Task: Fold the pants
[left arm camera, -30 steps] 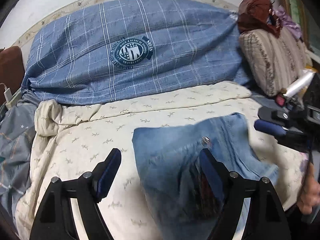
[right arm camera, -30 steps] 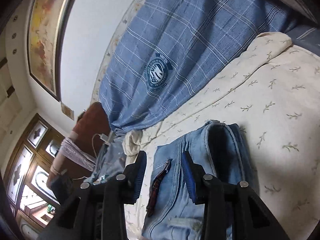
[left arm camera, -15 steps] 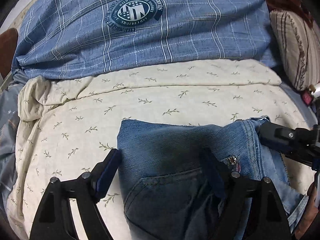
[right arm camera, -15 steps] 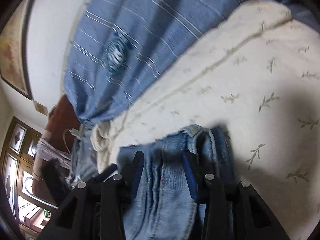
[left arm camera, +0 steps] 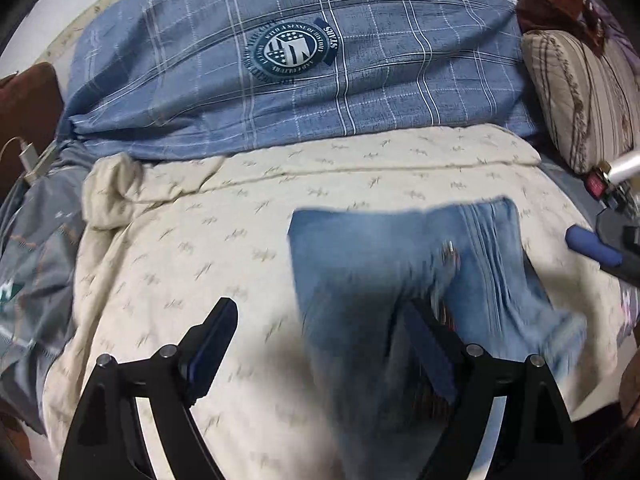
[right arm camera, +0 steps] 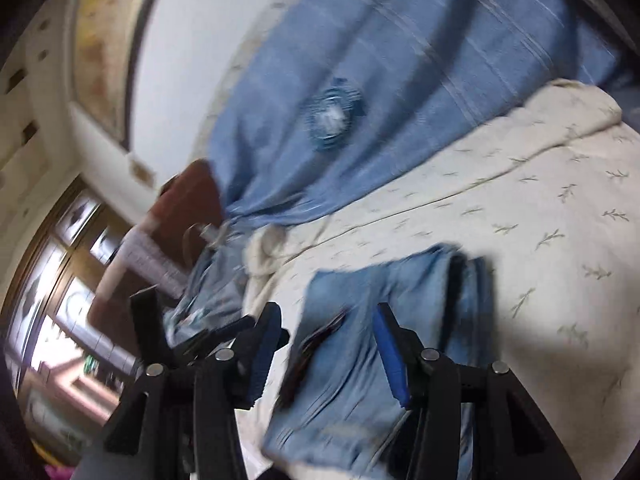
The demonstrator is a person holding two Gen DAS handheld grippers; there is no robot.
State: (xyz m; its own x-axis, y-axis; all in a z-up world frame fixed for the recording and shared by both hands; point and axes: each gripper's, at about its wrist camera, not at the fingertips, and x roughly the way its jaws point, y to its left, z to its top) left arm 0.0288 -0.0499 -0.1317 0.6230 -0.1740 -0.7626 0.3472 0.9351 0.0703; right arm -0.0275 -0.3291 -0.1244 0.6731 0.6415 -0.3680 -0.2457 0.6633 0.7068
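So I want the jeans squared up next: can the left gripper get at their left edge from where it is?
Probably yes: the left gripper is open right over the jeans, and only bare cream bedspread lies beside that edge.

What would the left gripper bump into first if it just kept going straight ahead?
Probably the cream bedspread, beside the folded jeans, since the left gripper points down at it; depth is unclear.

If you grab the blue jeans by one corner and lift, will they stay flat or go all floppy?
Probably floppy: the jeans lie in soft stacked layers on the cream blanket, so the folds would likely fall open. They look like thick denim, so perhaps heavy for cloth. They are unlikely to slide much, since cloth lies on cloth.
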